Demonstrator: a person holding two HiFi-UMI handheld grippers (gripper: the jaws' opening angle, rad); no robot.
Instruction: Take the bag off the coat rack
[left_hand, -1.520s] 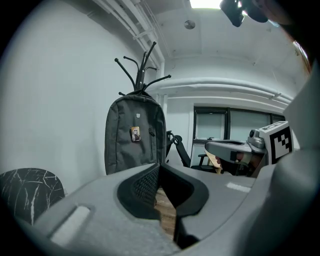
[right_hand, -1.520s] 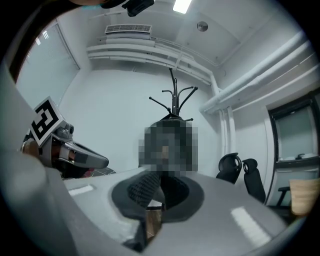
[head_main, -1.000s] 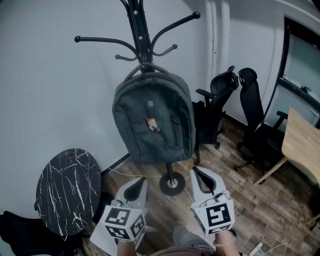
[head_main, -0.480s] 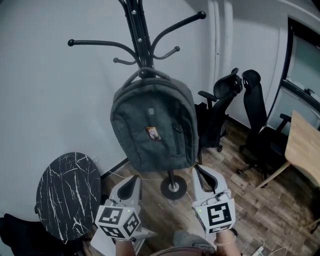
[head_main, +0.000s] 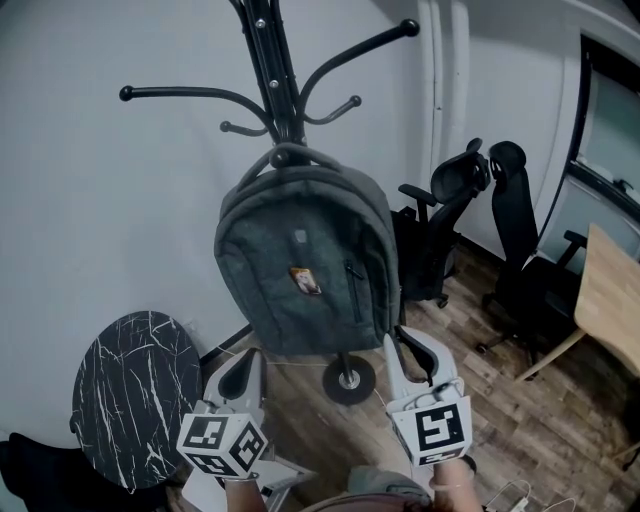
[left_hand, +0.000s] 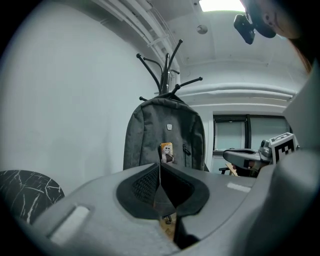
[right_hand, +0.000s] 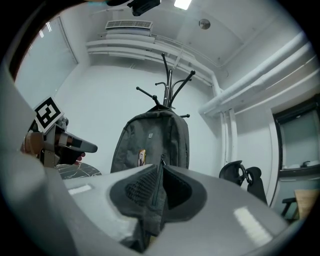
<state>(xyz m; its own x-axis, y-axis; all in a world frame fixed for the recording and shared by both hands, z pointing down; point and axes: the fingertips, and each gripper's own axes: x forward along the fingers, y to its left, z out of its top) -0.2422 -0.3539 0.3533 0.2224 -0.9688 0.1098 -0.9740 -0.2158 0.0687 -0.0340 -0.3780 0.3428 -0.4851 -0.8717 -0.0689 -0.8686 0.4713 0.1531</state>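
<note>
A dark grey backpack (head_main: 300, 260) with a small picture tag hangs by its top loop from a black coat rack (head_main: 272, 70). Both grippers are held low in front of it, below its bottom edge and apart from it. My left gripper (head_main: 244, 360) is shut and empty, pointing at the backpack (left_hand: 165, 135) in the left gripper view. My right gripper (head_main: 405, 342) is opening, with only a narrow slit between its pads and nothing in it. The backpack (right_hand: 152, 140) fills the middle of the right gripper view.
The rack's round base (head_main: 349, 378) stands on the wood floor by a white wall. A round black marble table (head_main: 135, 395) is at the lower left. Two black office chairs (head_main: 445, 220) (head_main: 520, 250) and a wooden desk (head_main: 610, 300) stand to the right.
My left gripper has drifted left and a little lower. The right gripper has stayed nearly in place. The backpack still hangs unmoved on the rack.
</note>
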